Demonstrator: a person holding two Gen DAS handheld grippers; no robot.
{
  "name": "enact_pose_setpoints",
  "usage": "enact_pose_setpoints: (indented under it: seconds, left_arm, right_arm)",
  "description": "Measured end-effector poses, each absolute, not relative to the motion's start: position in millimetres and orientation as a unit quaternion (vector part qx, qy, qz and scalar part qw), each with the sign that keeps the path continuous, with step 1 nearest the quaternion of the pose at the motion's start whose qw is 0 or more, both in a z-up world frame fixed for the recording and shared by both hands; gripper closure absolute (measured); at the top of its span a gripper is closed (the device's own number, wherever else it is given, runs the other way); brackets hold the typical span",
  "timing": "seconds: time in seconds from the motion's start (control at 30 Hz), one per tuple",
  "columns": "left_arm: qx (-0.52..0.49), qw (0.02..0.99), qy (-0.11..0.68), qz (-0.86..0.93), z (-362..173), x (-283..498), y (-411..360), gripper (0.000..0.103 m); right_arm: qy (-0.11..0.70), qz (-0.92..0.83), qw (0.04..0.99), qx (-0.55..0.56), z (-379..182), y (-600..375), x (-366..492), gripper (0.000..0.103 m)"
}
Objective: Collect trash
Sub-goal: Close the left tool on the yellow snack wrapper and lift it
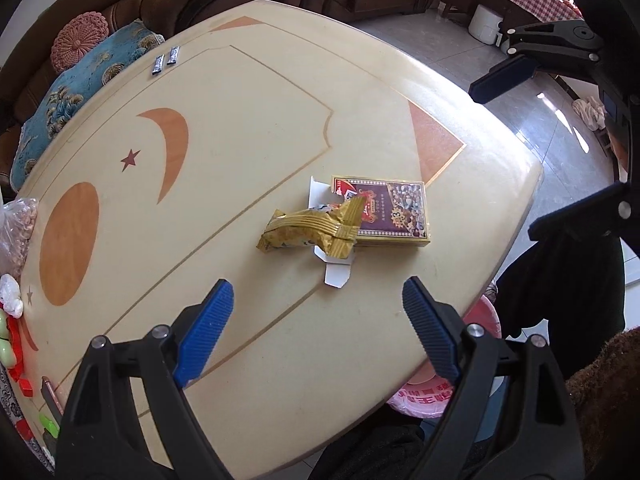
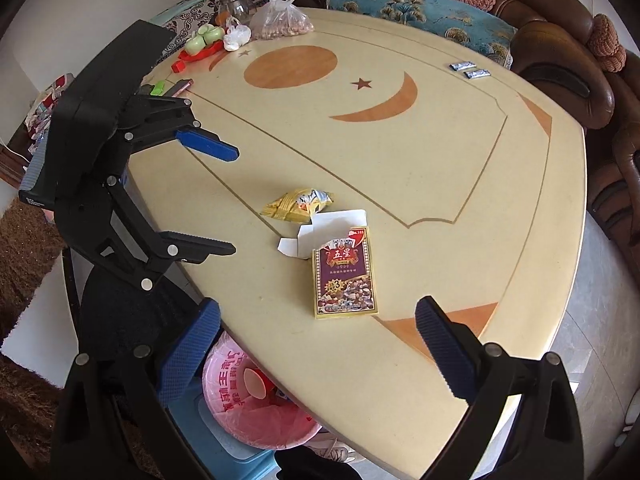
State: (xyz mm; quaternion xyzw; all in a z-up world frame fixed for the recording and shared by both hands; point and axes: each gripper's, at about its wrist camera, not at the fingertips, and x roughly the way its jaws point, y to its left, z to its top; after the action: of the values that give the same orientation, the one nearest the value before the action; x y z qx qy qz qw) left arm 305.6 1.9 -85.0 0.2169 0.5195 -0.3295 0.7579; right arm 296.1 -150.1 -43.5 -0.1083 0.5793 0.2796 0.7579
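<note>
both tongs wide open, empty, tilted steeply down over the desk (image 1: 248,128). left tongs (image 1: 318,320) above the near edge, just short of the gold wrapper (image 1: 312,230). right tongs (image 2: 318,344) off to the side, near the card box (image 2: 345,276). wrapper touching the box. pink bin (image 2: 260,400) below the desk edge.

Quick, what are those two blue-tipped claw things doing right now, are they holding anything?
Left gripper: open, holding nothing, above the cream table.
Right gripper: open, holding nothing.
</note>
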Motion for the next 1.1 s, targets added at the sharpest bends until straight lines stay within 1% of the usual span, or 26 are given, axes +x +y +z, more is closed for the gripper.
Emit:
enact_pose_setpoints:
  seconds: [0.2,0.6,0.8,1.1]
  left_arm:
    - [0.218,0.748,0.527,-0.338,-107.6,320.4,-3.1,0.019]
    - [0.198,0.743,0.531,-0.356,-121.9,344.5,-6.8,0.019]
    - [0.211,0.738,0.530,-0.361,-128.7,348.6,-13.9,0.019]
    - [0.199,0.731,0.531,-0.380,-136.4,355.4,-17.7,0.019]
  right_arm:
    - [0.602,0.282,0.738,-0.119,-77.0,-145.6,306.7,0.007]
    - [0.621,0.291,0.717,-0.126,-119.7,-139.9,317.4,0.007]
    - [0.623,0.291,0.715,-0.127,-131.1,-138.7,320.3,0.007]
    - [0.614,0.294,0.719,-0.138,-143.2,-125.6,327.1,0.007]
